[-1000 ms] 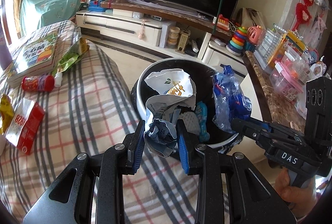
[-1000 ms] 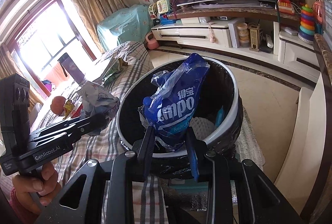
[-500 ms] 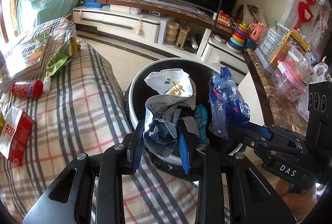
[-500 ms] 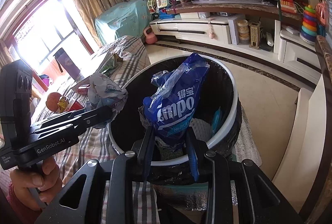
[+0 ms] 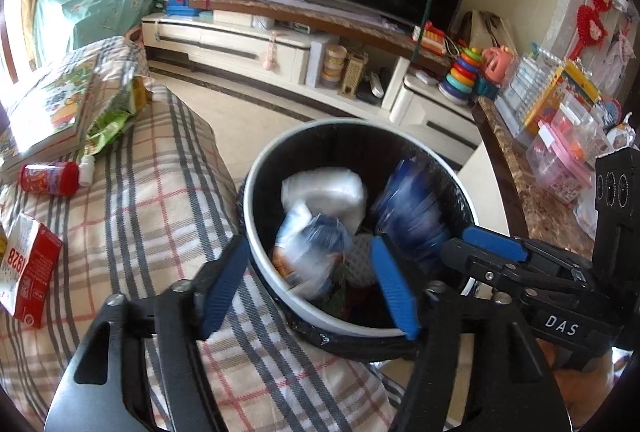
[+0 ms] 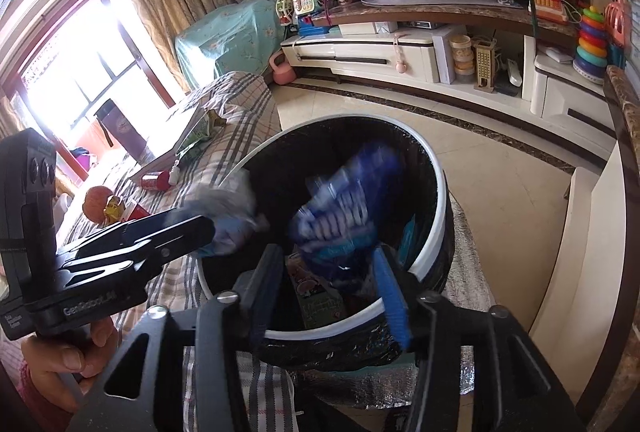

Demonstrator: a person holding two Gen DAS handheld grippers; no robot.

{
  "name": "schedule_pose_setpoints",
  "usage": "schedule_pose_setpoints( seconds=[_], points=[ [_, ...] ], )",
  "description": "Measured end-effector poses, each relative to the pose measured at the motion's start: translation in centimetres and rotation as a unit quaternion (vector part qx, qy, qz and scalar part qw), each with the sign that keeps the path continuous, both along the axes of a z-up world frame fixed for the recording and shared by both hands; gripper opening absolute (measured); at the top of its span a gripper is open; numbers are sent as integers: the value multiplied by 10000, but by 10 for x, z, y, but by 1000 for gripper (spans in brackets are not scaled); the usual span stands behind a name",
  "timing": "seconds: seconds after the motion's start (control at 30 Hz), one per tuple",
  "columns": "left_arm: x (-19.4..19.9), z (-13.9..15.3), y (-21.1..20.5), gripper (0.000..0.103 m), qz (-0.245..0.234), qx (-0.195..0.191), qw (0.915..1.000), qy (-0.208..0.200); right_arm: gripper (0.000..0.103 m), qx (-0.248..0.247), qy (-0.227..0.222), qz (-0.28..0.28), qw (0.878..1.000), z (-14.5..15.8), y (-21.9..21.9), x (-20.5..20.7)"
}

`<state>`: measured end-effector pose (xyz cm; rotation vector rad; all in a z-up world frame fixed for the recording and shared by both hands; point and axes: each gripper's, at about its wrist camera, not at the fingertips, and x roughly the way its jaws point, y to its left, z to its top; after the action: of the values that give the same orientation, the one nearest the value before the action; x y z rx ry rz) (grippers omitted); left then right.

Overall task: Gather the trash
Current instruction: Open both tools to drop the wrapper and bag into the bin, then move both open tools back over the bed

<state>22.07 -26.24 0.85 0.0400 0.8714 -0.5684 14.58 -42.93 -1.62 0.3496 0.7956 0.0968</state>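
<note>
A round trash bin (image 5: 256, 168) with a white rim and black liner stands beside the plaid-covered sofa (image 5: 132, 216); it also shows in the right wrist view (image 6: 438, 184). My left gripper (image 5: 308, 286) is open over the bin's near rim. A crumpled white and blue wrapper (image 5: 316, 248) is blurred in mid-fall inside the bin. My right gripper (image 6: 328, 292) is open above the bin. The blue plastic bag (image 6: 344, 208) is blurred, dropping into the bin, and shows in the left wrist view (image 5: 412, 216).
On the sofa lie a red carton (image 5: 28, 272), a red bottle (image 5: 50, 178), a book (image 5: 48, 112) and a green wrapper (image 5: 108, 130). A TV cabinet (image 5: 280, 52) stands beyond. A marble counter (image 5: 532, 200) with boxes is at the right.
Both grippers have opened. The crumpled wrapper left the left gripper and the blue bag left the right gripper; both are falling into the bin.
</note>
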Motion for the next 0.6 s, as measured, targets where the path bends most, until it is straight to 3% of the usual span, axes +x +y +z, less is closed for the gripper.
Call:
schedule_pose_setpoints(
  seconds=[0.17,0.4,0.6],
  points=[
    [-4,-4,14,69,175,-50,9998,78,61,-24,-110,-32,9999,7,3,-6],
    [-23,-8,57,76,605,-253,9978,109,93,-47,-402,76,9991,19,23,-15],
    [-42,-17,103,77,1034,-263,9942,141,98,28,-529,296,9982,21,53,-18]
  ],
)
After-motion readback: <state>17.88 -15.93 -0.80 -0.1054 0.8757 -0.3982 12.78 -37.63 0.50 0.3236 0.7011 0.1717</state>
